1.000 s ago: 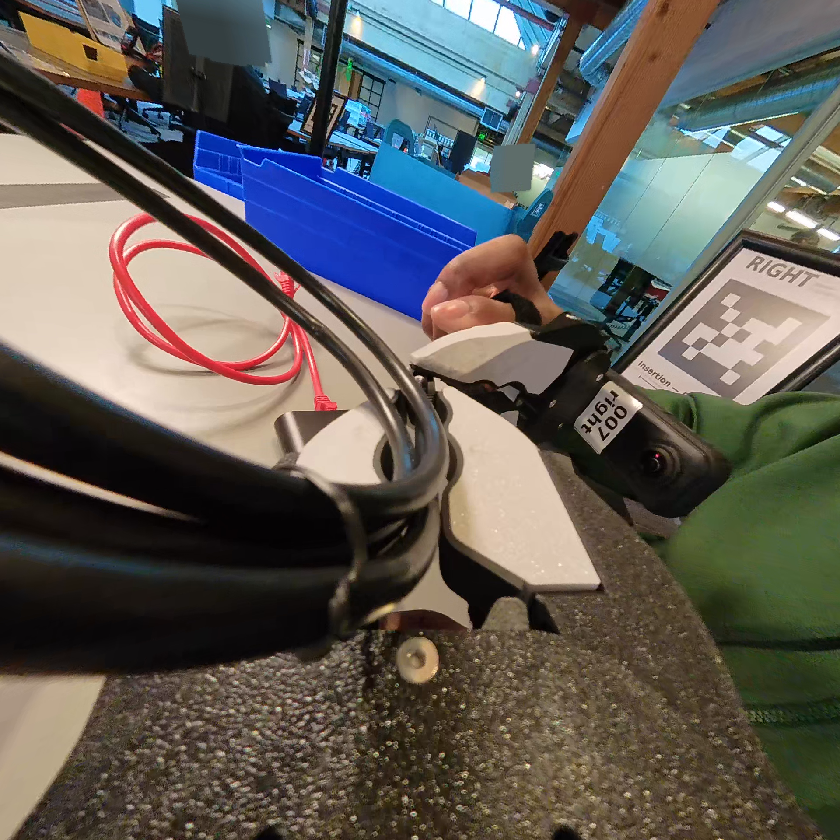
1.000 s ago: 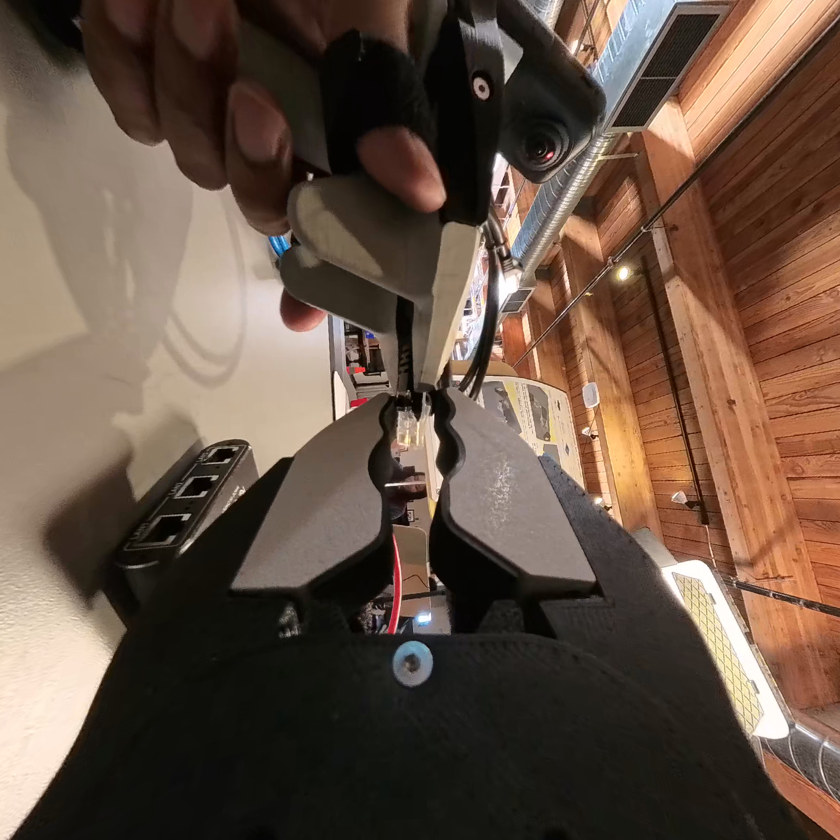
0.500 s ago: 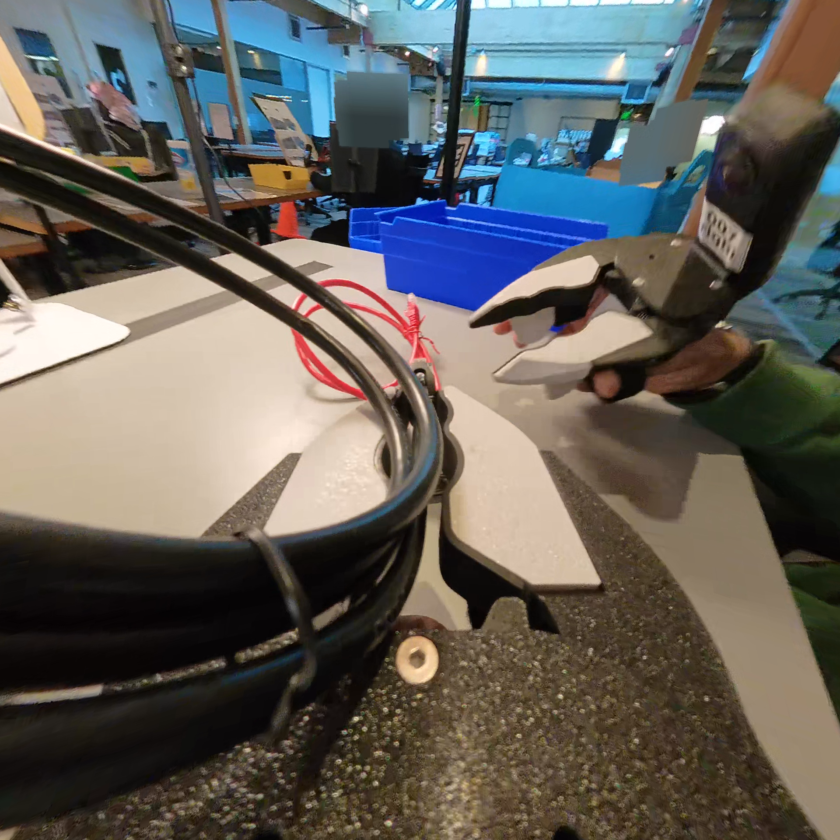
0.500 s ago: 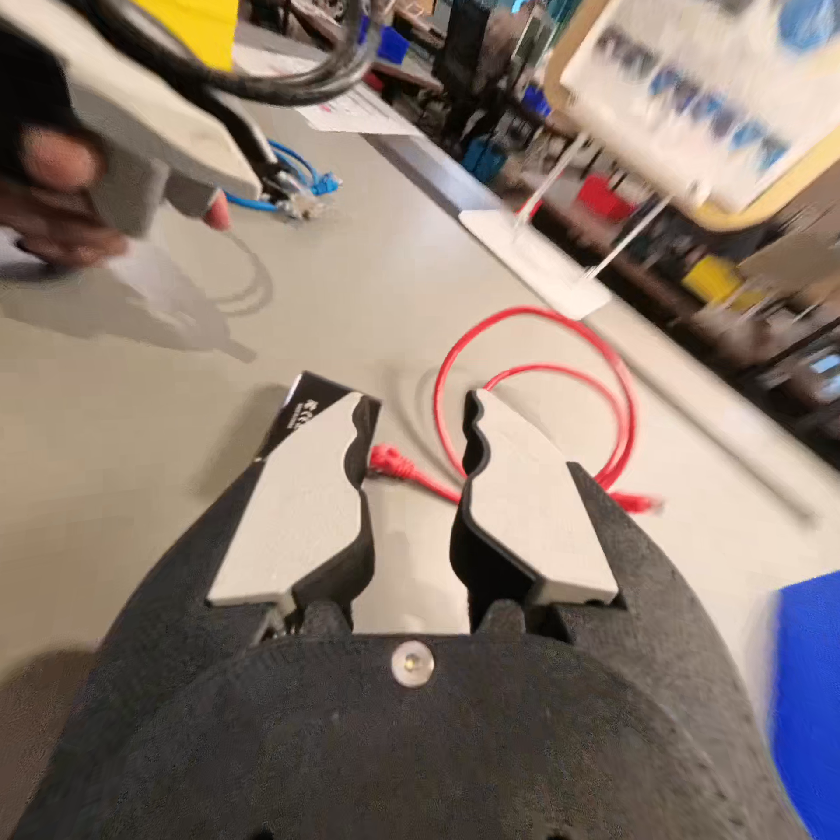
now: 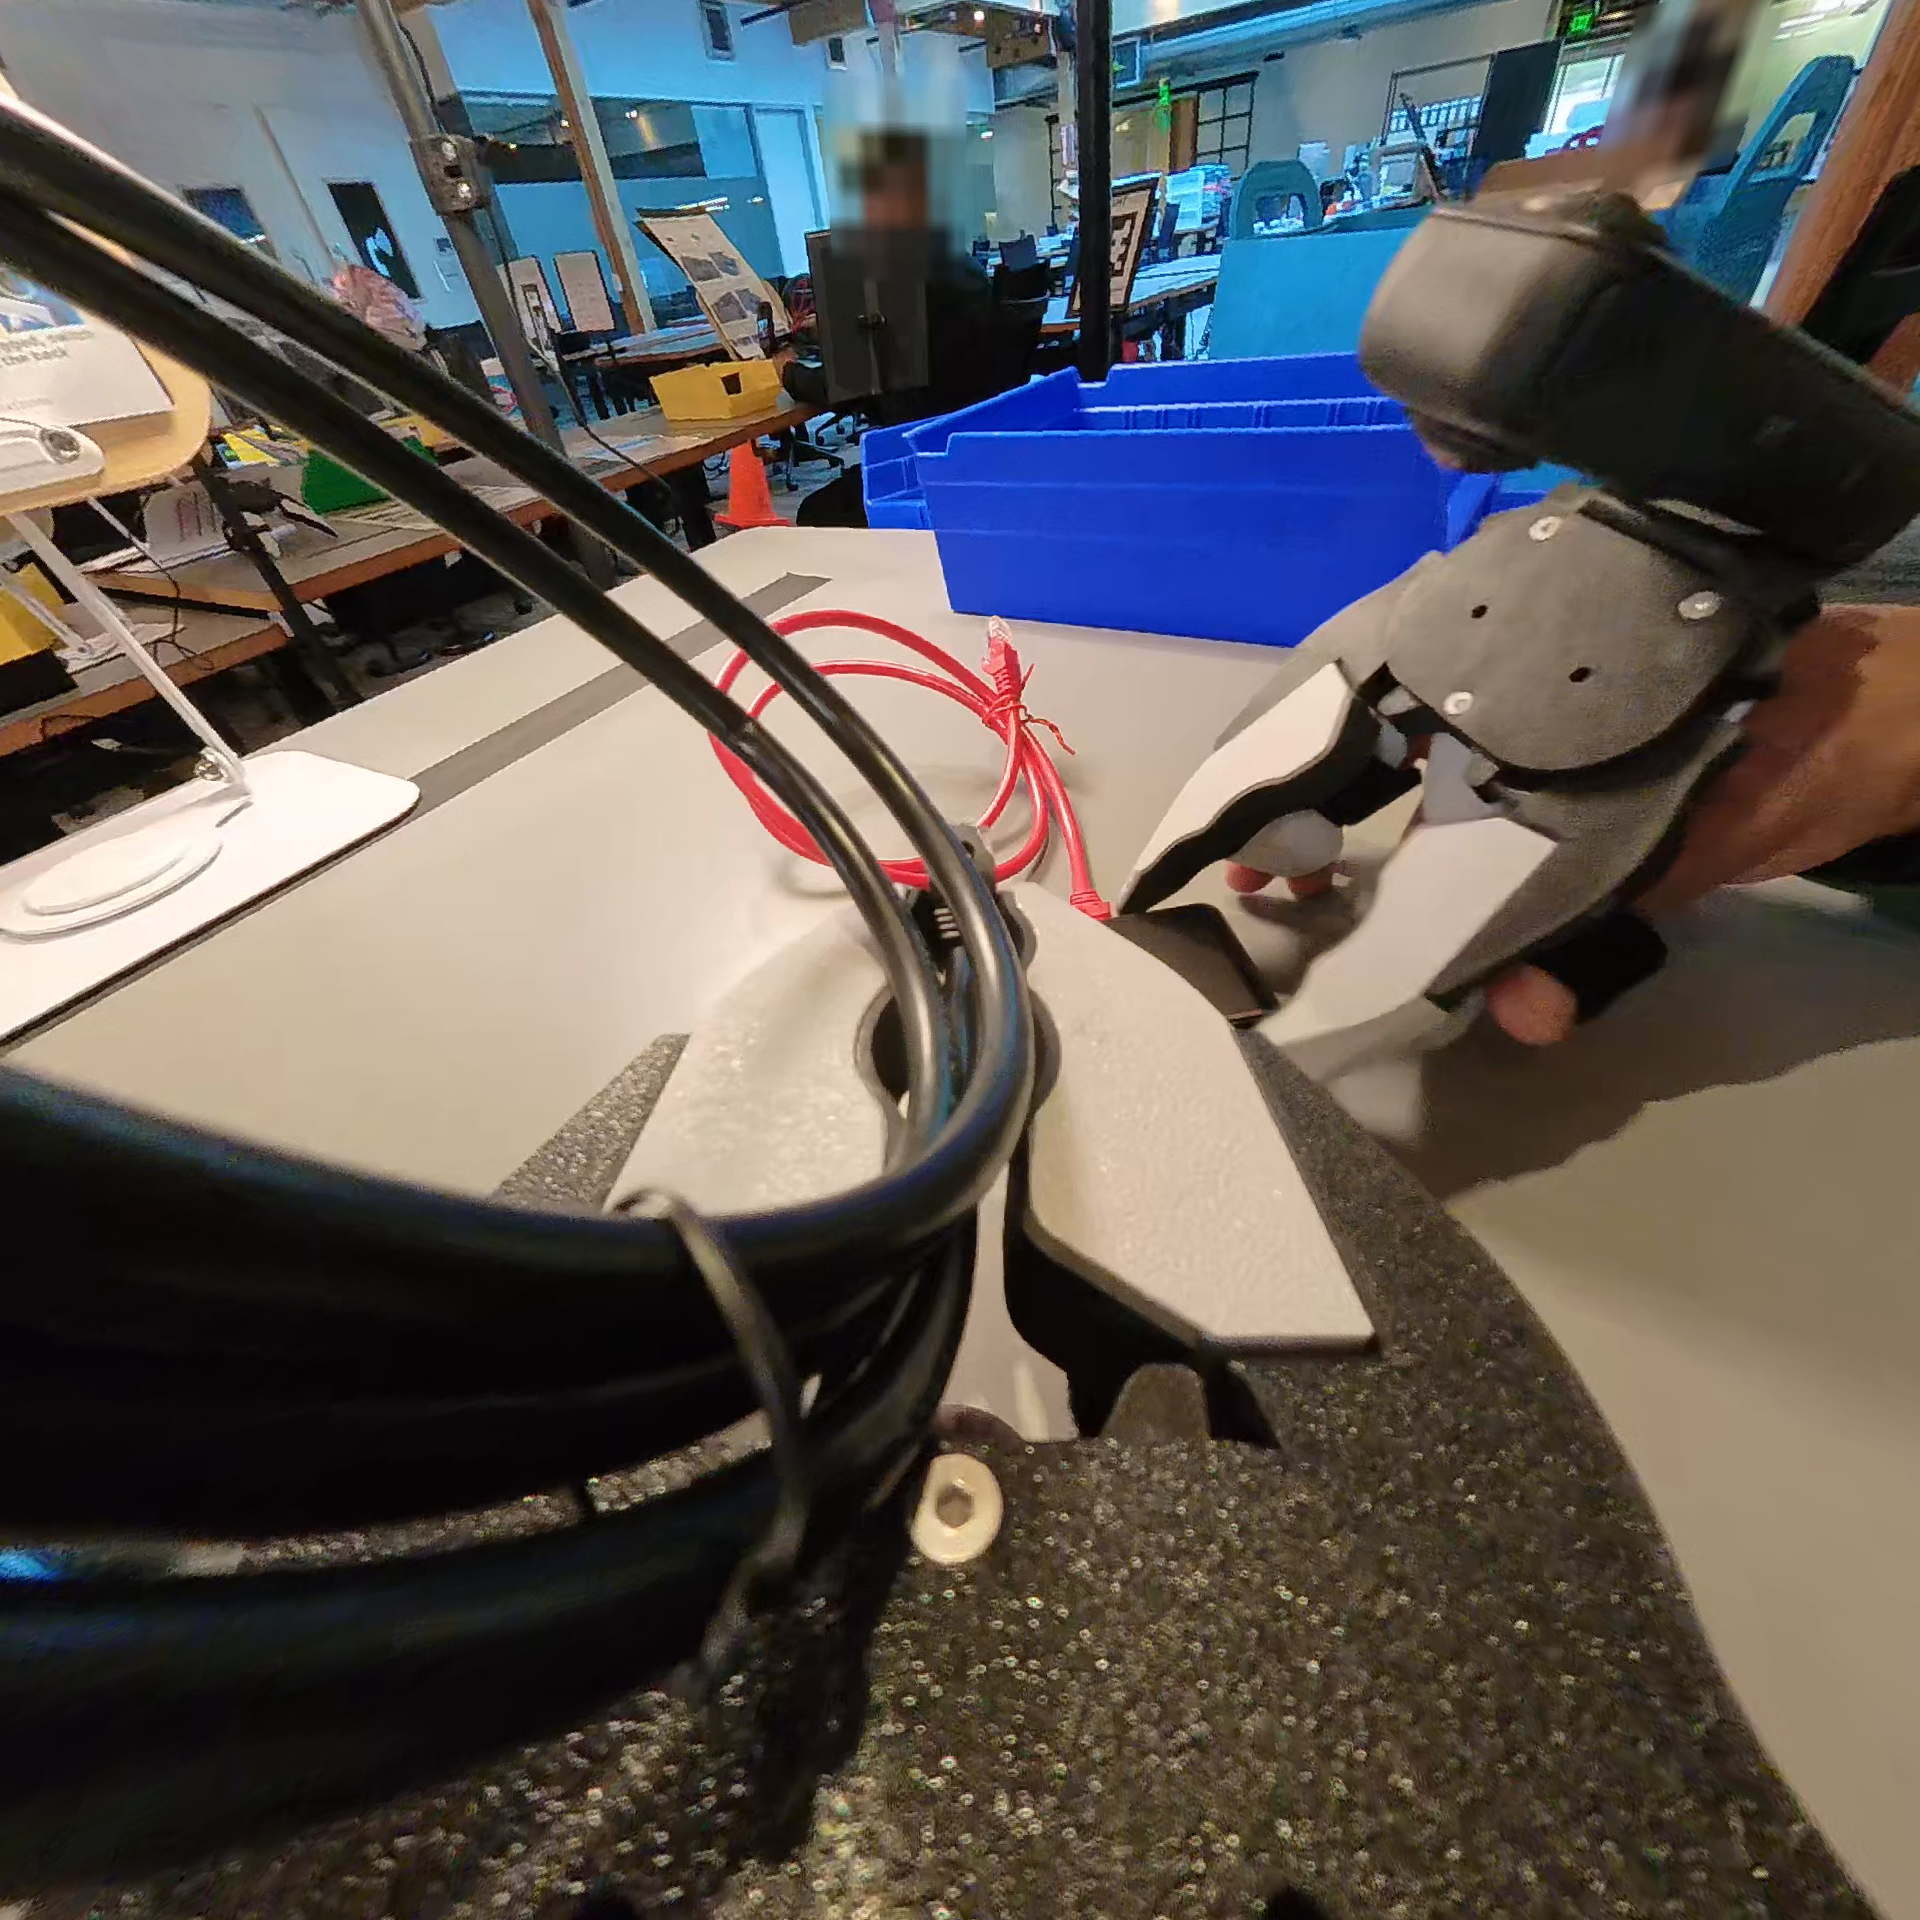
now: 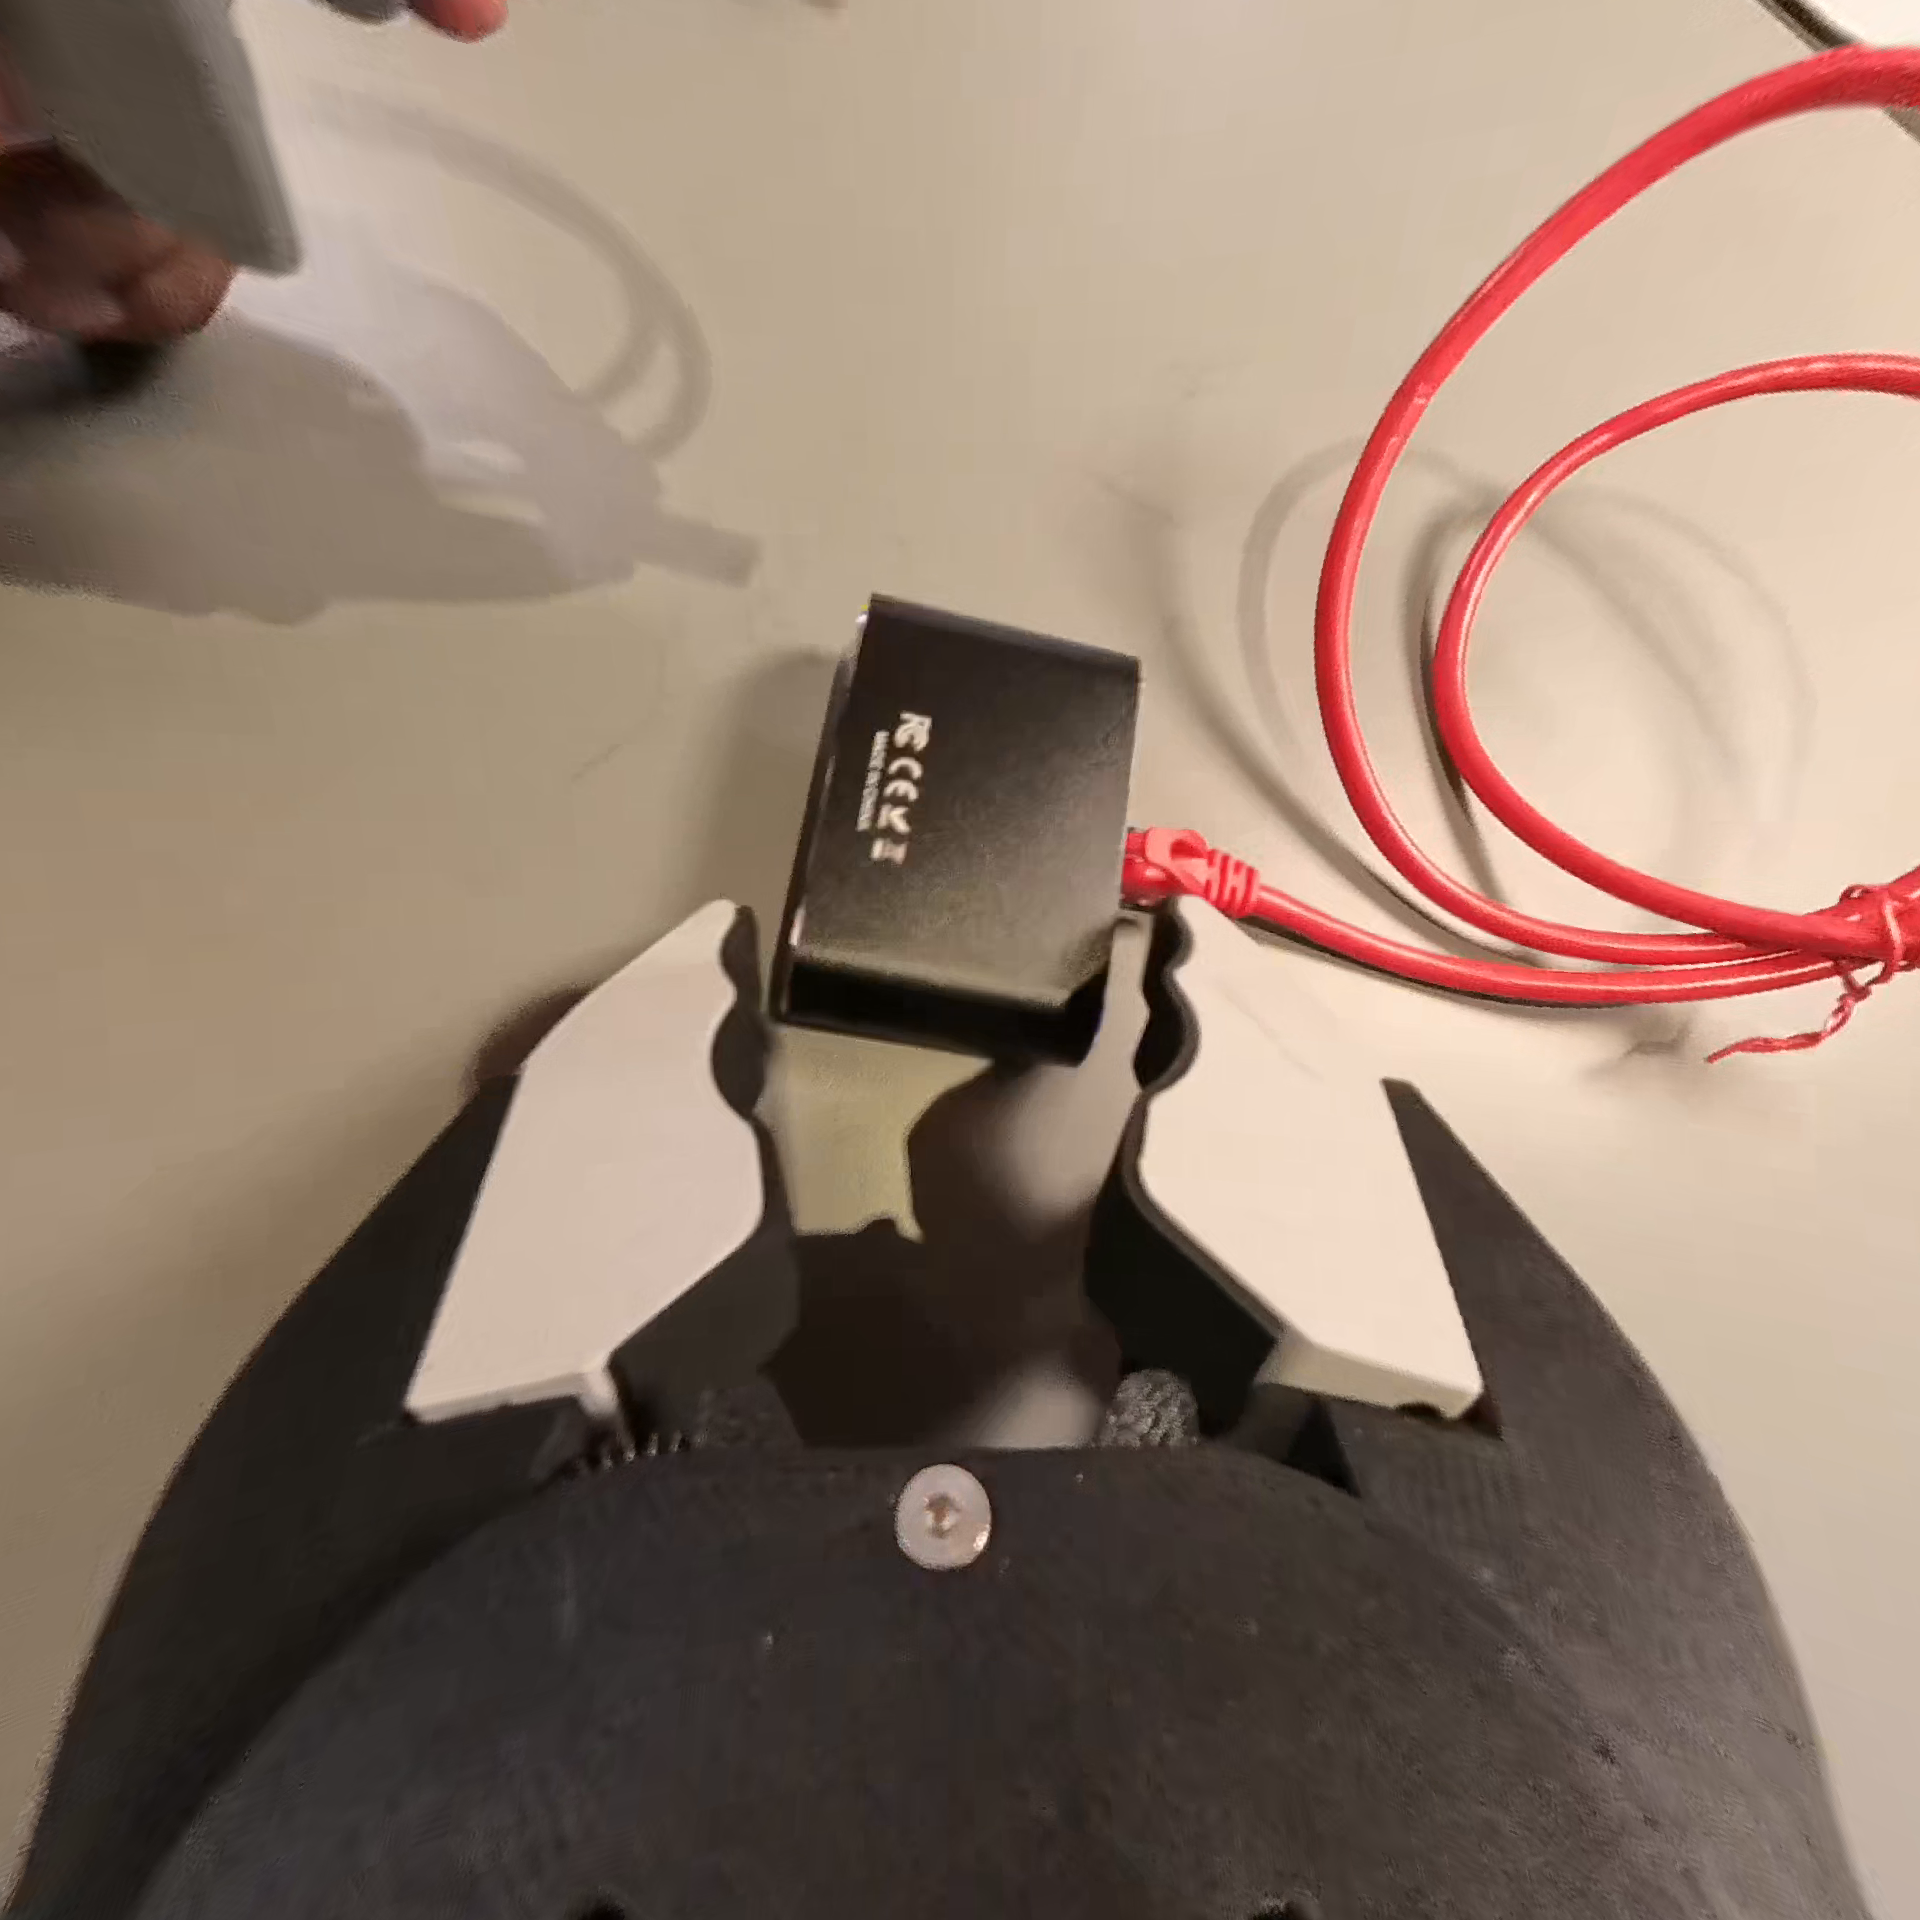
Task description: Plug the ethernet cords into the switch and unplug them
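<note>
Right gripper (image 6: 951,935) pointed steeply down at the grey table (image 6: 520,727), jaws spread wide, one fingertip either side of the near end of the small black switch (image 6: 966,821). The switch lay flat on the table between the tips; its near corner looked close to the right finger, but contact could not be confirmed from the right wrist view. In the left wrist view the same gripper (image 5: 1195,956) came in from the right, held by a bare hand (image 5: 1808,748) with a black strap across one finger, its camera body blurred at the top edge. Only a dark sliver of the switch (image 5: 1195,951) showed there, behind the left gripper's finger. Left gripper (image 5: 997,914) held low and roughly level over the table, jaws drawn close on a bundle of black cords (image 5: 966,1039) that looped up out of frame and back along the left side, cinched by a black tie (image 5: 748,1330). The cords' plug end sat buried at the fingertips and was hard to make out. Red ethernet cord (image 6: 1455,623) lay coiled on the table right of the switch, one plug (image 6: 1169,862) touching the switch's right side; whether seated in a port could not be told. Blue bins (image 5: 1164,520) stood at the table's far edge.
</note>
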`<state>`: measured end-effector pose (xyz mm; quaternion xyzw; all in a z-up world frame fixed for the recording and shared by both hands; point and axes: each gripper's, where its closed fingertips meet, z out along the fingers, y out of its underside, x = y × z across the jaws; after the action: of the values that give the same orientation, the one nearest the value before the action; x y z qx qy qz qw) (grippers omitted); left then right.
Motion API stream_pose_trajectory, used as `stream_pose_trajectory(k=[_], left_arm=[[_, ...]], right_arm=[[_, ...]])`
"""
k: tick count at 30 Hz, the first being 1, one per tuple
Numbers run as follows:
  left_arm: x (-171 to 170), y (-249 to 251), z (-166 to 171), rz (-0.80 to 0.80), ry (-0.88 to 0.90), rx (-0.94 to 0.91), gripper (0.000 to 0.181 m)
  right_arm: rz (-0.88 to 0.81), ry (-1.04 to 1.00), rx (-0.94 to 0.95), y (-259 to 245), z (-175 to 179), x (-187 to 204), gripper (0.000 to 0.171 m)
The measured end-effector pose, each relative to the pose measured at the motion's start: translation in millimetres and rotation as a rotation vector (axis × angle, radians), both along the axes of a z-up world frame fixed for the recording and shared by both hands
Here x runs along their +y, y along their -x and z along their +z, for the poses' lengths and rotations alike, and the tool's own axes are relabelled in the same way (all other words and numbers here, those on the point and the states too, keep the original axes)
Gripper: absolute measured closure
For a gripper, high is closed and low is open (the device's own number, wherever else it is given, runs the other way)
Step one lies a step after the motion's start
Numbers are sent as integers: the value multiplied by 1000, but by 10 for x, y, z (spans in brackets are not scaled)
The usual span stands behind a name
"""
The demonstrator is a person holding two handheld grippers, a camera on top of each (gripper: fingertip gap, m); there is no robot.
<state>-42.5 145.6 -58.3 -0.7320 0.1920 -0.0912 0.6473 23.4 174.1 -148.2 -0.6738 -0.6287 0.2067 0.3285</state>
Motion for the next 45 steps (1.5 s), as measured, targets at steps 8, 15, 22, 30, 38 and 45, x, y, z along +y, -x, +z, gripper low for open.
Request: stream_pose_trajectory(k=[8, 15, 22, 30, 38, 45], left_arm=[[-6, -50, -28, -12, 2, 38, 169], [5, -126, -98, -27, 22, 103, 169], [1, -144, -109, -32, 25, 115, 169], [-1, -158, -120, -36, 29, 127, 169], [-4, -175, -136, -42, 34, 141, 169], [-3, -194, -157, -45, 39, 159, 169]], right_arm=[[-79, 36, 35, 6, 46, 140, 111], [-113, 246, 248, -47, 299, 233, 112], [-76, 108, 88, -142, 104, 181, 111], [-77, 15, -26, -247, 5, 184, 105], [-13, 91, -61, -259, -33, 87, 85], [-18, 123, -106, -292, -49, 129, 90]])
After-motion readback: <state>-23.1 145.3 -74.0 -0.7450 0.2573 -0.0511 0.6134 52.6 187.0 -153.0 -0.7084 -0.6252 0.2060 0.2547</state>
